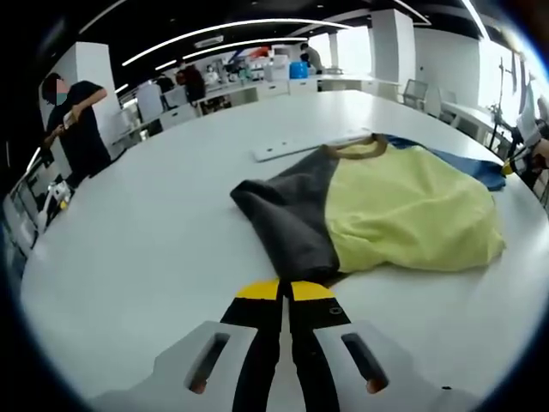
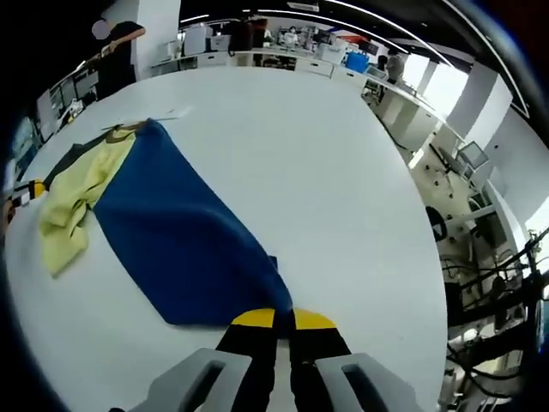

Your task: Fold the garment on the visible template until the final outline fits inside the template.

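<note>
A garment lies on the white round table [image 1: 154, 223]: a grey part [image 1: 287, 210], a yellow middle [image 1: 403, 206], a blue part [image 1: 463, 163] and a brown collar [image 1: 360, 148]. My left gripper [image 1: 285, 290] has its yellow-tipped jaws shut on the near edge of the grey part. In the right gripper view the blue part [image 2: 180, 232] spreads wide, with the yellow part [image 2: 77, 202] bunched to its left. My right gripper [image 2: 284, 318] is shut on the blue part's near corner. A flat white strip [image 1: 300, 146] lies just beyond the collar.
The other gripper's yellow tip shows at the right edge [image 1: 512, 167], and at the left edge in the right gripper view [image 2: 33, 187]. A person in dark clothes [image 1: 75, 120] stands beyond the table. Desks with equipment [image 1: 257, 81] and chairs [image 2: 463, 159] ring the table.
</note>
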Demonstrator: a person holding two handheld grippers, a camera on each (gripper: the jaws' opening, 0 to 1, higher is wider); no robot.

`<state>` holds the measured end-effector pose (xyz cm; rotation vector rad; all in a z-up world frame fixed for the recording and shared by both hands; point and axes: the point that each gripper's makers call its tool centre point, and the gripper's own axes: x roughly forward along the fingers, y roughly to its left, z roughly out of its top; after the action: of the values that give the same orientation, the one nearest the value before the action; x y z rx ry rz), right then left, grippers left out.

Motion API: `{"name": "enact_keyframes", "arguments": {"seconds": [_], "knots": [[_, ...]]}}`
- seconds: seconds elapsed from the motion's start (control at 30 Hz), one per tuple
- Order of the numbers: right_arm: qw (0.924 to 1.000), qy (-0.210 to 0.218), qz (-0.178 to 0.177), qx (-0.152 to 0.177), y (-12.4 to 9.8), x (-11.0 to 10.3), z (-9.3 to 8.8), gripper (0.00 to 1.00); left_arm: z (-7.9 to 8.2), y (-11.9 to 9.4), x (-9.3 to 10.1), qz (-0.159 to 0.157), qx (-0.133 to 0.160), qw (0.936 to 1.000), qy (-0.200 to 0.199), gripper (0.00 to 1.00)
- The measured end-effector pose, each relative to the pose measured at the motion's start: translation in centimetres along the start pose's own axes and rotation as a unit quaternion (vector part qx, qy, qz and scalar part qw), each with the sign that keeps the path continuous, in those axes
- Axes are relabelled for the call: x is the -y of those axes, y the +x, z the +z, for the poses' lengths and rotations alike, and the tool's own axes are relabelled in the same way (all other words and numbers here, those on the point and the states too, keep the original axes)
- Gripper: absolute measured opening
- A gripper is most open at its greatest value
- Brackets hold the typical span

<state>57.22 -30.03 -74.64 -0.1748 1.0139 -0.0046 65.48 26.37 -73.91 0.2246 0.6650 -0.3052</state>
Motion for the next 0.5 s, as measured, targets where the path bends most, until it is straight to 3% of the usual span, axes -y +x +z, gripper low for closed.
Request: {"name": "enact_keyframes", "arguments": {"seconds": [0.2, 0.5], "knots": [[0.9999, 0.001, -0.012, -0.005, 0.5, 1.2, 0.2, 0.00, -0.1, 0.0, -0.1, 0.000, -0.001, 1.0000, 0.001, 0.00], [0.9998, -0.007, -0.015, -0.008, 0.9, 1.2, 0.4, 0.02, -0.2, -0.1, -0.2, 0.001, 0.000, 1.0000, 0.000, 0.00]]}}
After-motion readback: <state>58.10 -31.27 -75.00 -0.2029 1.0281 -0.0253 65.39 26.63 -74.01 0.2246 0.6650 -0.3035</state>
